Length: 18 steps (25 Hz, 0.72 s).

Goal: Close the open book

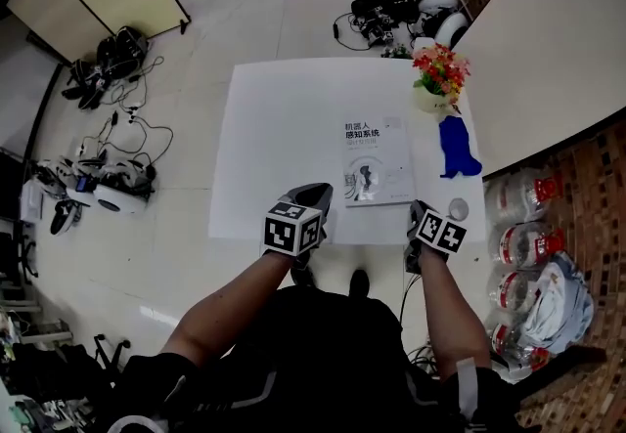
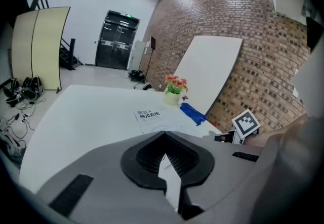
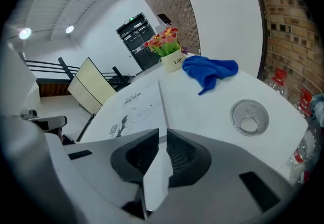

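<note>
- where the person's forearms reach over the near edge of the white table, the left gripper and the right gripper hover side by side, well apart from each other.
- the left gripper's jaws meet at their tips with nothing between them. the right gripper's jaws stand together too, with only a thin slit showing, and hold nothing.
- just right of the right gripper, a clear round container sits on the table.
- the book lies closed and flat on the table, cover up. it is just beyond the two grippers, in line with the gap between them, right of the table's middle.
- right of the book, a crumpled blue cloth lies near the table's right edge.
- farther back, a pot of red and yellow flowers stands at the far right corner.
- beyond the table, cables and gear lie on the floor.
</note>
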Available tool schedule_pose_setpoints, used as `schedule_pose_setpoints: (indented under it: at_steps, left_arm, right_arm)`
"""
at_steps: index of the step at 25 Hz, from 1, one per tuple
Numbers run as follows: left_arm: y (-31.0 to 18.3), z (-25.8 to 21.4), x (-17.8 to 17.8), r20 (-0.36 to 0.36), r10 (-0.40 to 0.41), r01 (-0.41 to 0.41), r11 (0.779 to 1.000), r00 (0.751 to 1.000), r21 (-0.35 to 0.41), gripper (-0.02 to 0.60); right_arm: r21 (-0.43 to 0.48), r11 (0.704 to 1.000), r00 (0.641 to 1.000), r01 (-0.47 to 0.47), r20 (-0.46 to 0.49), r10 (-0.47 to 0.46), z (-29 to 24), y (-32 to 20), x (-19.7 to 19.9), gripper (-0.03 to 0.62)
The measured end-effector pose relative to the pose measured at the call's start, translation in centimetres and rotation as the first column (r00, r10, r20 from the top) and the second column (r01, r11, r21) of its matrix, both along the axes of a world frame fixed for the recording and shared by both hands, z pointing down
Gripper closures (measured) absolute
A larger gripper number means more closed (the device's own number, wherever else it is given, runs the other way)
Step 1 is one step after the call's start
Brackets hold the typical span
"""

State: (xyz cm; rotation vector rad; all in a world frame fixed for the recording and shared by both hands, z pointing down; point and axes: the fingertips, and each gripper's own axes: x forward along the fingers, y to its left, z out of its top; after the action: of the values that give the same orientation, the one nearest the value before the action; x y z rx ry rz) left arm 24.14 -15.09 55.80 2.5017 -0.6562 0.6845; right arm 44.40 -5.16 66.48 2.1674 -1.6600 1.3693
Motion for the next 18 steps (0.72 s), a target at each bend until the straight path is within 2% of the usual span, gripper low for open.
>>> schedule_pose_setpoints:
  at_steps: [2,5,9,13,18]
  left_arm:
    - [-0.1,0.2,-0.1,-0.006,-0.001,0.001,1.000,1.000,-0.006,0.586]
    - [-0.3,0.3,-0.2,-0.013,-0.011,0.011,1.000,1.000,-0.012,0.586]
    - [-0.6,0.2,-0.8,-0.022,-0.026,0.026,1.000,0.999,-0.015,0.586]
    - [-1.4,0.0,-1.9,-0.025,-0.057,0.056,0.998,0.998,-0.013,0.586]
    - [-1.7,-0.3,-3.3,-0.029,-0.094,0.094,0.995,0.995,-0.014,0.586]
  right_arm:
    - [-0.007,1.000,0.999,0.021,-0.040,-0.022,-0.6,-0.3,0.2,0.577]
    - [-0.016,0.994,0.991,0.106,-0.084,-0.107,-1.3,-1.8,-0.6,0.577]
    - [-0.101,0.976,0.971,0.193,-0.121,-0.205,-0.8,-3.2,-1.7,0.577]
    - [-0.166,0.963,0.965,0.214,-0.117,-0.235,0.1,-4.0,-2.1,0.577]
    - [-0.135,0.961,0.959,0.240,-0.121,-0.256,-0.9,-4.7,-2.8,0.577]
